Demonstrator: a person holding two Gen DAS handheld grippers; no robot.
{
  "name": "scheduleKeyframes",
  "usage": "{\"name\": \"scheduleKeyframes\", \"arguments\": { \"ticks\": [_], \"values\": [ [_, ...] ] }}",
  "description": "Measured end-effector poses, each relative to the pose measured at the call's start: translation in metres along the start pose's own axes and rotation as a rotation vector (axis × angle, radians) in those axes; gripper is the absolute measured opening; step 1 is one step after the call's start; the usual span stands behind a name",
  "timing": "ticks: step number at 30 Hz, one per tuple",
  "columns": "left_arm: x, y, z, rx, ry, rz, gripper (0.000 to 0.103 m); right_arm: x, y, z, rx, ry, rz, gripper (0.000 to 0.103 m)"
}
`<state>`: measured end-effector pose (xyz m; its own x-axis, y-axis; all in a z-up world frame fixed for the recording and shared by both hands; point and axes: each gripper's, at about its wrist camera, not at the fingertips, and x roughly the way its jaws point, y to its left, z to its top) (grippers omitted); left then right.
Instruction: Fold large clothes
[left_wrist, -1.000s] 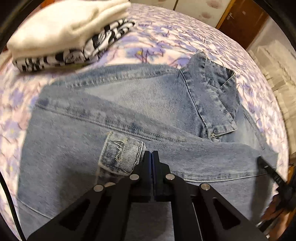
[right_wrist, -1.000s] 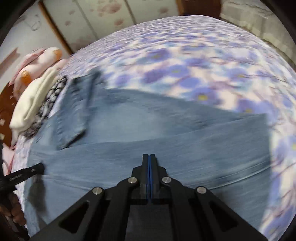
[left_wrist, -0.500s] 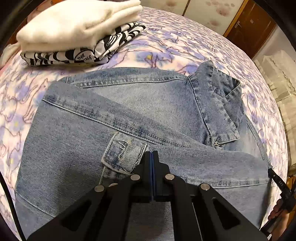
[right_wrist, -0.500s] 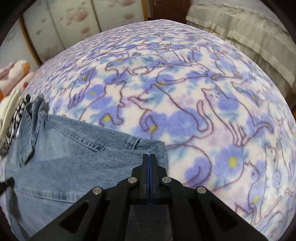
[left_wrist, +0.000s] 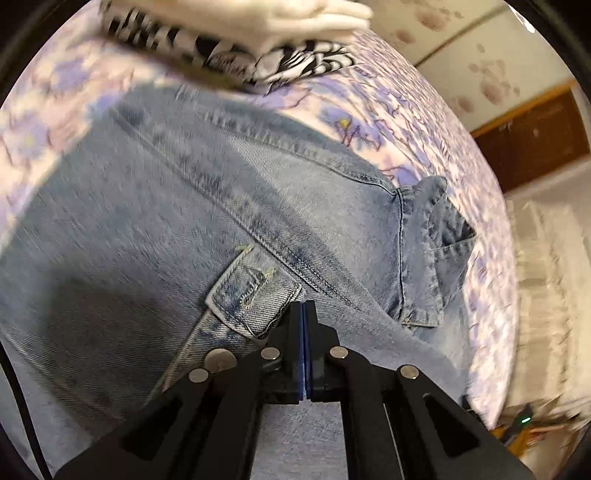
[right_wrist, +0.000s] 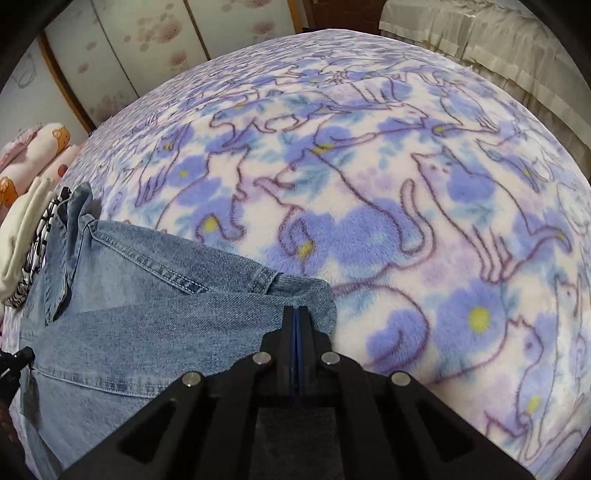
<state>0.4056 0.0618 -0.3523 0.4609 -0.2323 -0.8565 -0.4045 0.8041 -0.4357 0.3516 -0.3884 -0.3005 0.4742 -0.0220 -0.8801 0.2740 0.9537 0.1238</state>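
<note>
Denim jacket: a faded blue denim jacket (left_wrist: 221, 206) lies partly folded on the bed, its collar (left_wrist: 432, 254) turned up at the far right edge in the left wrist view.
Bed: a fleece blanket printed with purple flowers and cat outlines (right_wrist: 388, 184) covers it; the jacket sits on the near left part of this blanket in the right wrist view.
Cuff: a buttoned denim sleeve cuff (left_wrist: 255, 295) rests on top of the jacket, just left of the left tool's tips.
Left tool: the black two-finger left tool (left_wrist: 303, 310) is clenched, blue pads pressed together, above the jacket's middle; whether it pinches cloth cannot be told.
Right tool: the black right tool (right_wrist: 296, 314) is clenched, tips at the jacket's right corner (right_wrist: 314, 295); any grip on the denim cannot be told.
Folded pile: a cream garment on a black-and-white patterned one (left_wrist: 288, 55), beyond the jacket, close to its far edge.
</note>
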Motion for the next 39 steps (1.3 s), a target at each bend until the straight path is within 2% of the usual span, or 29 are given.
{"name": "scheduleKeyframes", "arguments": {
  "ticks": [1,3,4,7,10,11,15,20,23,27,30,34,36,38,39],
  "values": [
    [-0.008,-0.008,0.0,0.047,-0.033,0.072,0.001,-0.003,0.001,0.0,-0.01,-0.006,-0.004,0.0],
    [-0.017,-0.015,0.003,0.105,-0.063,0.158,0.006,-0.012,0.005,0.0,-0.028,-0.024,-0.008,0.0],
    [-0.024,-0.019,0.005,0.139,-0.068,0.172,0.006,-0.017,0.006,0.0,-0.026,-0.033,0.005,0.0],
    [-0.043,-0.023,0.005,0.158,-0.086,0.155,0.007,-0.046,0.013,-0.002,-0.016,-0.096,0.079,0.0],
    [-0.06,-0.023,0.001,0.158,-0.077,0.15,0.019,-0.078,0.026,-0.008,-0.031,-0.128,0.136,0.003],
    [-0.064,-0.021,-0.002,0.156,-0.069,0.15,0.024,-0.084,0.03,-0.012,-0.042,-0.122,0.153,0.003],
    [-0.081,-0.007,-0.026,0.176,-0.03,0.178,0.025,-0.101,0.042,-0.035,-0.101,-0.06,0.188,0.003],
    [-0.088,0.023,-0.061,0.207,0.015,0.248,0.027,-0.106,0.041,-0.091,-0.103,0.07,0.295,0.003],
    [-0.094,0.043,-0.083,0.227,0.035,0.283,0.03,-0.113,0.041,-0.127,-0.116,0.124,0.314,0.003],
    [-0.103,0.061,-0.111,0.251,0.06,0.308,0.032,-0.131,0.043,-0.166,-0.12,0.139,0.309,0.003],
    [-0.112,0.071,-0.131,0.262,0.081,0.298,0.032,-0.146,0.045,-0.194,-0.09,0.152,0.301,0.003],
    [-0.131,0.078,-0.154,0.273,0.088,0.246,0.032,-0.166,0.052,-0.222,-0.067,0.171,0.295,0.004],
    [-0.14,0.081,-0.162,0.307,0.093,0.216,0.038,-0.177,0.055,-0.235,-0.065,0.159,0.286,0.004],
    [-0.15,0.086,-0.171,0.359,0.102,0.216,0.04,-0.189,0.058,-0.247,-0.075,0.143,0.277,0.006],
    [-0.156,0.092,-0.175,0.376,0.107,0.215,0.04,-0.194,0.058,-0.251,-0.081,0.133,0.267,0.011]
  ]
}}
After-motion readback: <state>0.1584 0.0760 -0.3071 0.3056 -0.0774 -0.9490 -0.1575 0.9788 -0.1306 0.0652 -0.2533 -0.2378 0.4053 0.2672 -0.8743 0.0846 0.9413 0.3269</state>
